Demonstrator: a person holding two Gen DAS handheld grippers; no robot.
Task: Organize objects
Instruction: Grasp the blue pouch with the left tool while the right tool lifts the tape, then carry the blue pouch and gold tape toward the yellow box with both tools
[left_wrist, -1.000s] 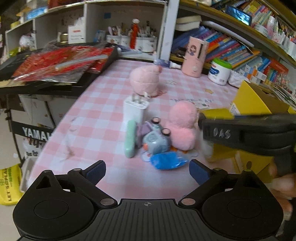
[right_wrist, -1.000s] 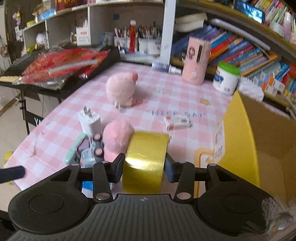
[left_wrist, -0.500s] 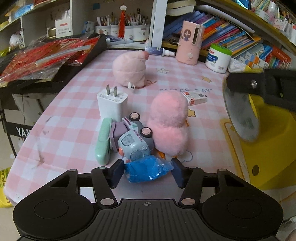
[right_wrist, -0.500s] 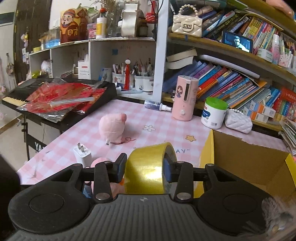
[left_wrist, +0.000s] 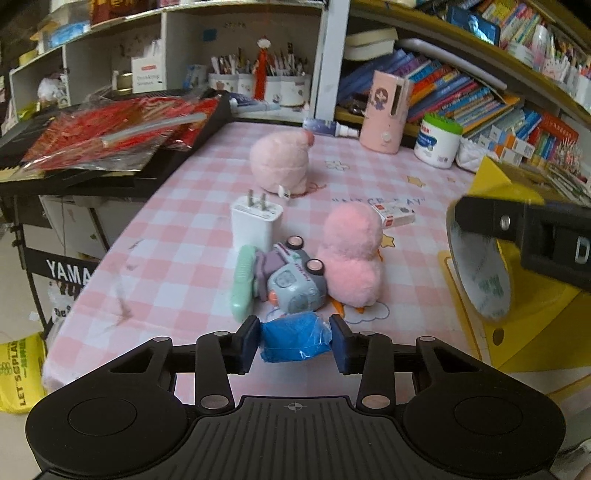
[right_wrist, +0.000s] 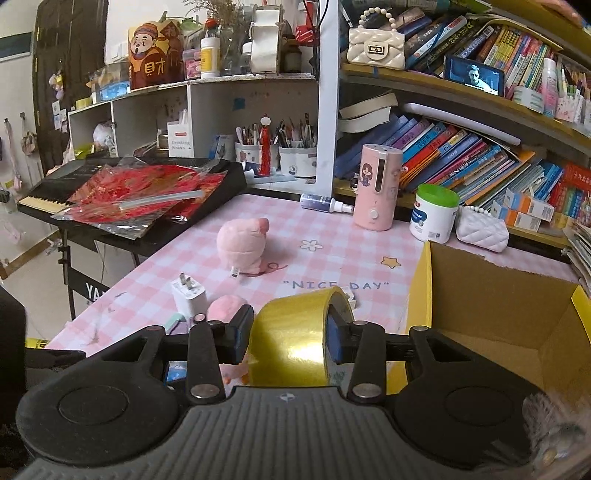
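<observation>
My left gripper (left_wrist: 294, 345) is shut on a blue plastic-wrapped packet (left_wrist: 293, 341) at the near edge of the pink checked table (left_wrist: 177, 258). Just beyond lie a grey-blue toy car (left_wrist: 295, 286), a green comb-like item (left_wrist: 243, 282), a white plug charger (left_wrist: 256, 221) and a pink plush (left_wrist: 352, 254). A second pink plush (left_wrist: 280, 162) sits farther back. My right gripper (right_wrist: 290, 334) is shut on a gold tape roll (right_wrist: 291, 345), held above the table beside the open yellow cardboard box (right_wrist: 491, 295). The tape roll also shows in the left wrist view (left_wrist: 480, 273).
A small red-and-white box (left_wrist: 395, 216) lies mid-table. A pink dispenser (right_wrist: 376, 186), a white green-lidded jar (right_wrist: 434, 212) and a white quilted purse (right_wrist: 480, 229) stand at the back. A keyboard with red wrapped sheets (right_wrist: 140, 195) flanks the table's left. Bookshelves rise behind.
My left gripper has come forward and closed on the blue packet. My right gripper has lifted the tape roll up and toward the yellow box.
</observation>
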